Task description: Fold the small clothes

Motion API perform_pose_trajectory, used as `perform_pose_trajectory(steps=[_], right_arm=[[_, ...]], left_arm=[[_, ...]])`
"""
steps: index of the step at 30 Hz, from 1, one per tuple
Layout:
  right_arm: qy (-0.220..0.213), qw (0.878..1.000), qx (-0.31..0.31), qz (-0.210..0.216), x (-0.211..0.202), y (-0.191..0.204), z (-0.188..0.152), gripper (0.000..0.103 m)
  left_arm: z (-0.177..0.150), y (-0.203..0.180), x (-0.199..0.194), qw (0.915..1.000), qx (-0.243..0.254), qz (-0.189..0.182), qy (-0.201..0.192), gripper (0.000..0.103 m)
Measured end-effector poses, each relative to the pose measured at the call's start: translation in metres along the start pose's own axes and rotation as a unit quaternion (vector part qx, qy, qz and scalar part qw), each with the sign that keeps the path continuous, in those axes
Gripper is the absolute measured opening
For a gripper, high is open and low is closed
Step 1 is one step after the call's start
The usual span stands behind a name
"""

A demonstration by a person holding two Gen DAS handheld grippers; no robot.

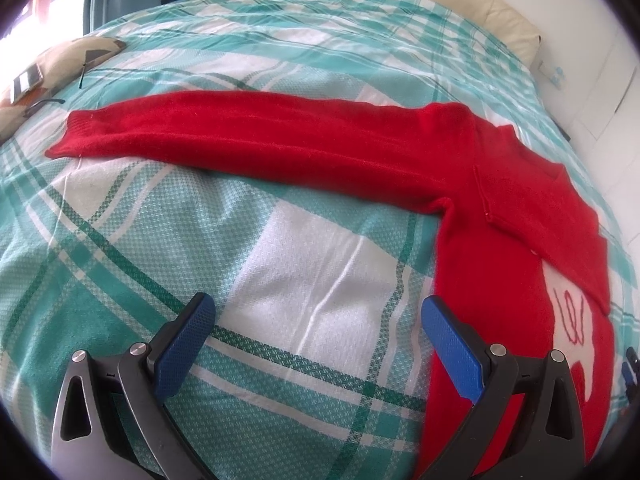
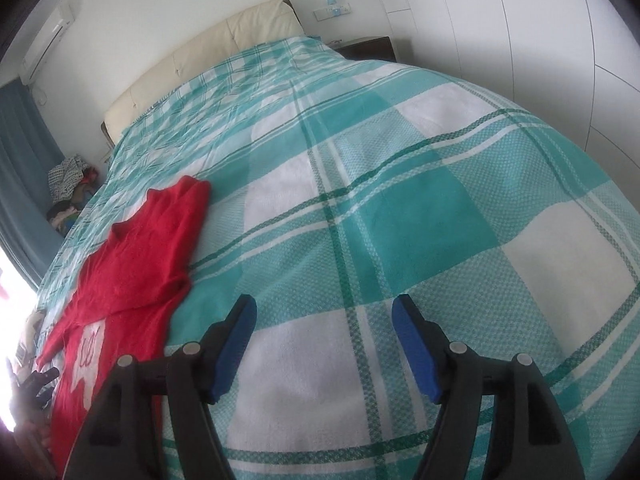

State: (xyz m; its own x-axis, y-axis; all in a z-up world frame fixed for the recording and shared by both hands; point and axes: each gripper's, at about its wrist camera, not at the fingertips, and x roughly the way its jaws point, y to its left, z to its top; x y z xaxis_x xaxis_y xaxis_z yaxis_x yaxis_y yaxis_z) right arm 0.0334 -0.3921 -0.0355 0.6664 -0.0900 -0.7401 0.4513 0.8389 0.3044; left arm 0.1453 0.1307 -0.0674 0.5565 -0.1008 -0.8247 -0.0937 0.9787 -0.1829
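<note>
1. Across the bed, seen from my left wrist camera, a red sweater (image 1: 500,208) lay flat on the teal-and-white checked bedspread (image 1: 280,260). One long sleeve (image 1: 240,136) stretched from the body toward nine o'clock, its cuff near a patterned cushion (image 1: 60,60) at ten o'clock.
2. The other sleeve was folded across the sweater's chest, partly covering a white patch with red stitching (image 1: 568,312) at four o'clock.
3. My left gripper (image 1: 318,332) stood with its jaws wide apart and nothing between them. The blue pad at five o'clock overlapped the sweater's edge; I could not tell whether it touched the cloth.
4. A cream headboard (image 1: 460,4) showed at one o'clock, and a phone (image 1: 26,80) lay on the cushion.
5. From my right wrist camera, the sweater (image 2: 136,256) sat at nine o'clock, well to the side of my fingers, with its white patch (image 2: 90,356) low at eight o'clock.
6. My right gripper (image 2: 324,340) hung over bare bedspread (image 2: 400,208), jaws apart and empty.
7. The headboard (image 2: 208,56) was at eleven o'clock, an air conditioner (image 2: 48,36) high on the wall at ten o'clock, and white wardrobe doors (image 2: 540,40) at two o'clock.
</note>
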Motion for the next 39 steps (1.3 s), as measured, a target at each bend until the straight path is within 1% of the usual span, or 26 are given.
perform_pose_trajectory(steps=[3,10,16,22,27,32,37,39], right_arm=[[-0.004,1.0,0.003,-0.002,0.004,0.0,-0.005,0.07],[-0.006,1.0,0.023,0.009,0.005,-0.007,-0.009,0.071],[-0.006,1.0,0.025,0.013,0.006,-0.009,-0.011,0.073],[-0.008,1.0,0.023,0.014,0.007,-0.008,-0.012,0.075],[-0.008,1.0,0.025,0.017,0.007,-0.008,-0.012,0.075],[-0.009,1.0,0.023,0.016,0.007,-0.007,-0.012,0.076],[-0.012,0.999,0.022,0.02,0.007,-0.008,-0.013,0.078],[-0.013,0.999,0.024,0.023,0.008,-0.009,-0.013,0.078]], left_arm=[[0.0,-0.001,0.001,1.0,0.005,0.006,0.001,0.103],[0.001,0.002,0.0,1.0,-0.006,-0.004,-0.002,0.103],[0.001,0.002,-0.001,1.0,-0.004,-0.001,-0.002,0.103],[0.002,0.005,-0.009,0.9998,-0.01,0.002,-0.019,0.103],[0.002,0.007,-0.006,0.9998,-0.014,0.001,-0.01,0.103],[0.001,0.003,-0.001,0.9999,-0.002,0.011,-0.001,0.103],[-0.002,-0.004,0.006,0.9989,0.03,0.036,0.01,0.103],[-0.003,-0.006,0.006,0.9985,0.037,0.039,0.011,0.103]])
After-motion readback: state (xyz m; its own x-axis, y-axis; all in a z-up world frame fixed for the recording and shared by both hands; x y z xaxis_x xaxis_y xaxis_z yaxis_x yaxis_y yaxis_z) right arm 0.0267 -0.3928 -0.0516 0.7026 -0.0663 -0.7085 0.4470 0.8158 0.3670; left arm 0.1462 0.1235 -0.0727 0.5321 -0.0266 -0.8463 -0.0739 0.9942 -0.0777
